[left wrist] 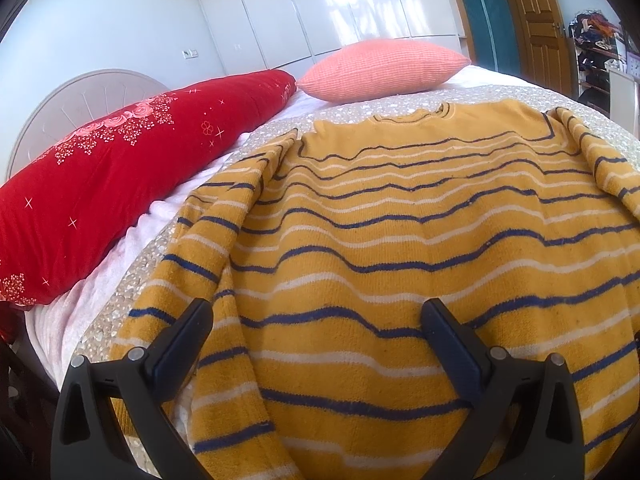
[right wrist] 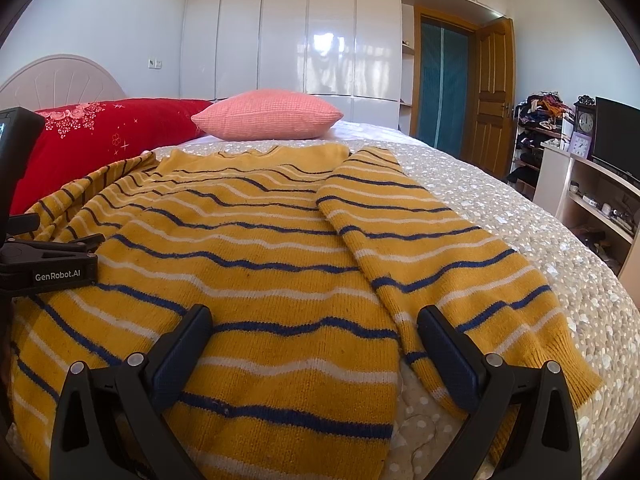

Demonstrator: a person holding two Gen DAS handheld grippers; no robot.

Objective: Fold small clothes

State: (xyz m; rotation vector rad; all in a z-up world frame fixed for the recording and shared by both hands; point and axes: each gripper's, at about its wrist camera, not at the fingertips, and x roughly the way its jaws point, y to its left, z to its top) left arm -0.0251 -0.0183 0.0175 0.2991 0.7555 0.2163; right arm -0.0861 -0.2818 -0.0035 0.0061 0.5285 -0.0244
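Observation:
A mustard-yellow sweater with navy and white stripes [left wrist: 400,248] lies flat on the bed, collar at the far end. Its left sleeve [left wrist: 208,248] runs down beside the body. In the right wrist view the sweater [right wrist: 240,264] fills the middle, and its right sleeve [right wrist: 432,264] lies angled along the body's right edge. My left gripper [left wrist: 316,320] is open and empty over the hem, near the left sleeve. My right gripper [right wrist: 314,320] is open and empty over the hem where body and right sleeve meet. The left gripper's body [right wrist: 48,264] shows at that view's left edge.
A grey dotted bedspread [right wrist: 520,232] covers the bed. A long red pillow [left wrist: 112,184] and a pink cushion [left wrist: 380,68] lie at the head end. White wardrobes [right wrist: 304,40] stand behind. A door [right wrist: 492,96] and shelves with a TV [right wrist: 616,136] are at the right.

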